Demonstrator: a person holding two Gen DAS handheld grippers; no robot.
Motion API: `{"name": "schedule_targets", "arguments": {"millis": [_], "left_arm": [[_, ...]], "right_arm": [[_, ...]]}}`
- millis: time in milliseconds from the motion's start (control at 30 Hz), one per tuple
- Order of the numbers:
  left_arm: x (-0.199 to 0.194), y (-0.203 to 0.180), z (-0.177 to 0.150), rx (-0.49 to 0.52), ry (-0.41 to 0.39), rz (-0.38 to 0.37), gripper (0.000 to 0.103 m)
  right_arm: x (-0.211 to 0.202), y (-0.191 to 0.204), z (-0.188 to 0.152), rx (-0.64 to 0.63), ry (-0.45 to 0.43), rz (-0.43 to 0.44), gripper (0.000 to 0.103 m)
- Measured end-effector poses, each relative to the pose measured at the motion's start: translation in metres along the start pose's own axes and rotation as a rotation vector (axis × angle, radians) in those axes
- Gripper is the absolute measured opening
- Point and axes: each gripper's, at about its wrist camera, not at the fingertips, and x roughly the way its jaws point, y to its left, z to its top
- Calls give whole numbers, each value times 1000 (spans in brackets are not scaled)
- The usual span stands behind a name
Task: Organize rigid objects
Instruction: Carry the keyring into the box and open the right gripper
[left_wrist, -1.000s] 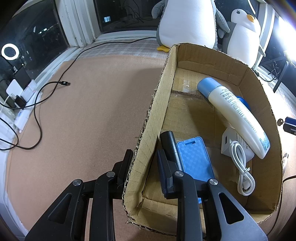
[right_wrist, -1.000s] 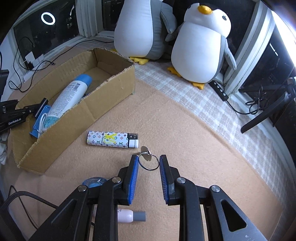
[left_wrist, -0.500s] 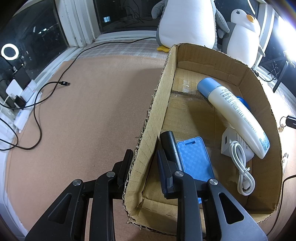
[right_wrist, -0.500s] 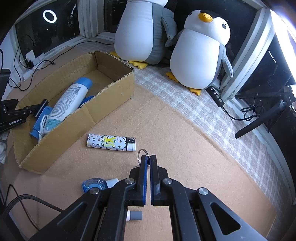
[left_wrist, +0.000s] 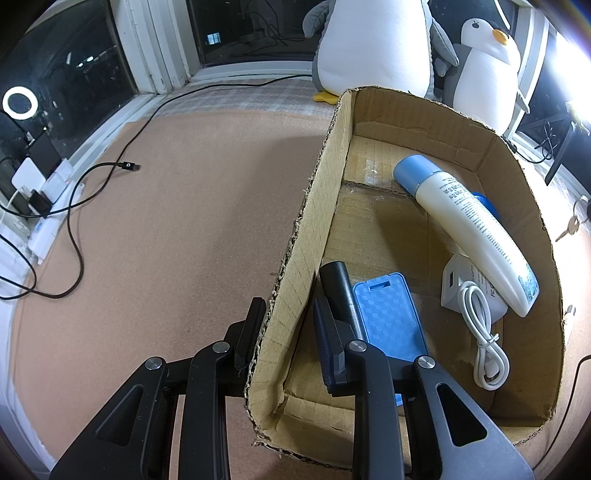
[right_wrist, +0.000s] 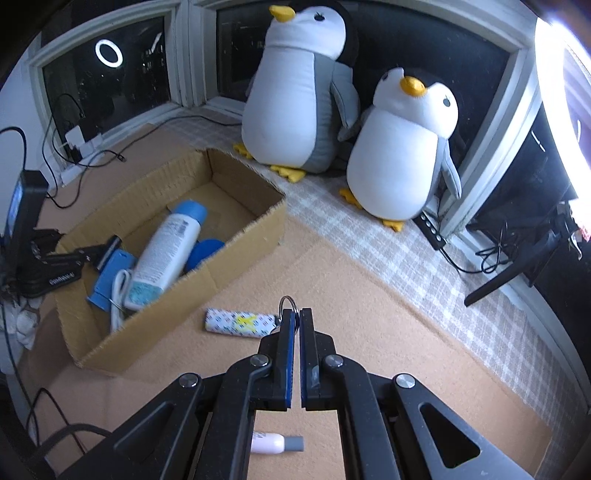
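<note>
At the near edge of the left wrist view, the left tool (left_wrist: 286, 325) is clamped on the left wall of the box (left_wrist: 306, 236), one finger outside, one inside, steadying it. Corrugated cardboard, rough torn rim. Inside lie a smooth white bottle (left_wrist: 476, 232) with a blue cap, a flat blue textured case (left_wrist: 388, 317), a black cylinder (left_wrist: 340, 291), a white charger (left_wrist: 461, 291) and a coiled white cable (left_wrist: 484, 332). At the far right, outside the box, hangs a small metal key (left_wrist: 570, 226).

From the right wrist view, the right tool (right_wrist: 295, 317) is pressed together on a thin wire key ring (right_wrist: 287, 303), which protrudes above the fingertips. It appears lifted off the felt-like tan mat (right_wrist: 369, 295). Step in hand: carrying the ring to the box. Next move calls for travel left and far over the right wall, then release above a bare patch of floor. Left on the mat: a patterned lighter (right_wrist: 240, 322) and a small white bottle (right_wrist: 277, 443) with a grey cap.
</note>
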Motion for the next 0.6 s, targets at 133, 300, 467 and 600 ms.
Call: {"name": "schedule_targets", "arguments": {"millis": [133,300,467,600], "left_arm": [[0,0,0,-1,0,-1,24],[0,0,0,-1,0,-1,24],[0,0,1,-3,-1,-2,24],[0,0,1,-4,0,-2,24]], "right_arm": [[-11,14,15,-18,-44,29,2],[-22,40,37,-41,-95,93,2],[-20,71,57,-52,-122,171,2],[-12,97,68,-71,-125,215,2]]}}
